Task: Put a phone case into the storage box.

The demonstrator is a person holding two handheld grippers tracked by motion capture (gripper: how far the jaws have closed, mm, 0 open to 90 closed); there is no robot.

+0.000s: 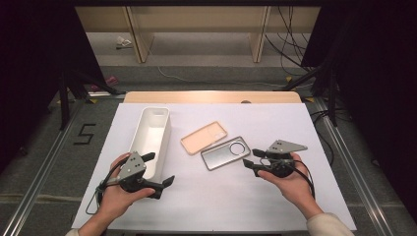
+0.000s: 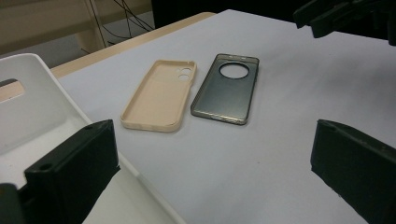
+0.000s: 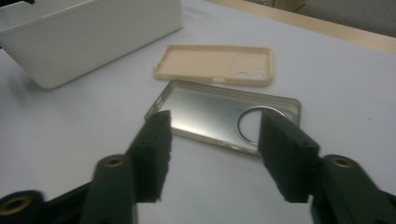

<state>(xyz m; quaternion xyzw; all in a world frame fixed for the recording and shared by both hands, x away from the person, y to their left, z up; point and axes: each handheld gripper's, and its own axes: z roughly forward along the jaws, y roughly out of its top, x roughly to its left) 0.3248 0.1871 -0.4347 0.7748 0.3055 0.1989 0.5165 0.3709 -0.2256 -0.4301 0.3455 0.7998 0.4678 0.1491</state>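
I align my right gripper (image 3: 212, 154), jaws half apart and empty, squarely on the grey case (image 3: 224, 119) edge ahead.

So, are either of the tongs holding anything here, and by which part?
Nothing is held. The right tongs stand open just short of the grey phone case, near its camera-hole end. The left tongs are open, beside the white bin.
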